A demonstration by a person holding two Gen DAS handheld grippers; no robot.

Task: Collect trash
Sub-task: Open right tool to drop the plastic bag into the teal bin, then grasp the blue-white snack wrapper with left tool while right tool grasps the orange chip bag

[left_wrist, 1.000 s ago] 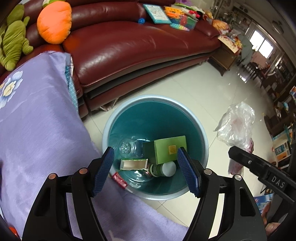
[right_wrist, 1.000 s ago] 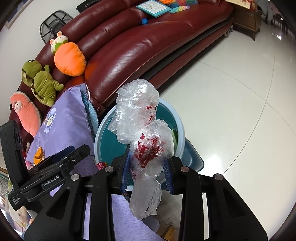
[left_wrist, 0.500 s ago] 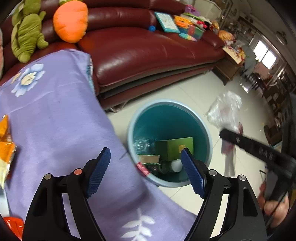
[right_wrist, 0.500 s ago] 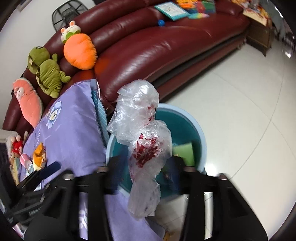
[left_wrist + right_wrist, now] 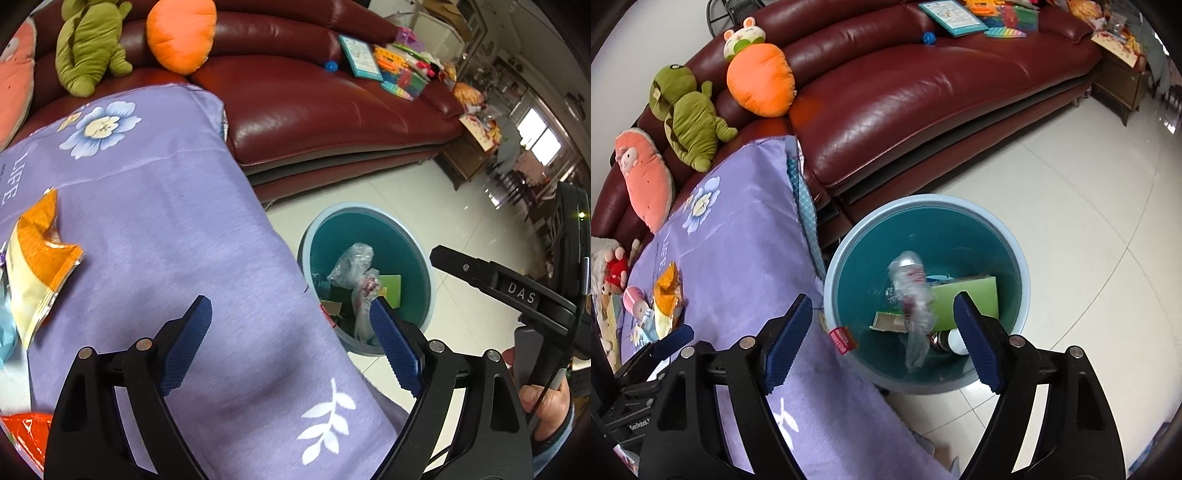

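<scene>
Seen from the right wrist: right gripper (image 5: 882, 314) spreading wider, jaws released, nothing pressed between the blue pads (image 5: 977, 343). Below and beyond the jaws, a clear plastic bag (image 5: 912, 295) with red print, blurred, inside the round bin (image 5: 846, 254), above a green box (image 5: 967, 299), a flat carton (image 5: 890, 321) and a white-capped bottle (image 5: 955, 341). Bin on the pale tiled floor (image 5: 1089, 229), just off the right edge of a table covered by a purple floral cloth (image 5: 738, 258), in front of a dark red leather sofa (image 5: 905, 96). Small red wrapper (image 5: 843, 339) at the cloth's right edge, beside the bin's rim. On the cloth's far left part, an orange snack packet (image 5: 666, 291) and a pink cup (image 5: 635, 301). On the sofa: orange carrot plush (image 5: 761, 85), green frog plush (image 5: 689, 118), pink plush (image 5: 644, 177).

Seen from the left wrist: left gripper (image 5: 290, 325) over the cloth's near right part, also widening, jaws empty. Plastic bag in the bin, crumpled on top of the other rubbish, partly hidden behind the right-hand pad (image 5: 395, 350). Orange snack packet at the cloth's left edge. Right gripper's black body at the far right, held in a person's hand (image 5: 546, 402).
</scene>
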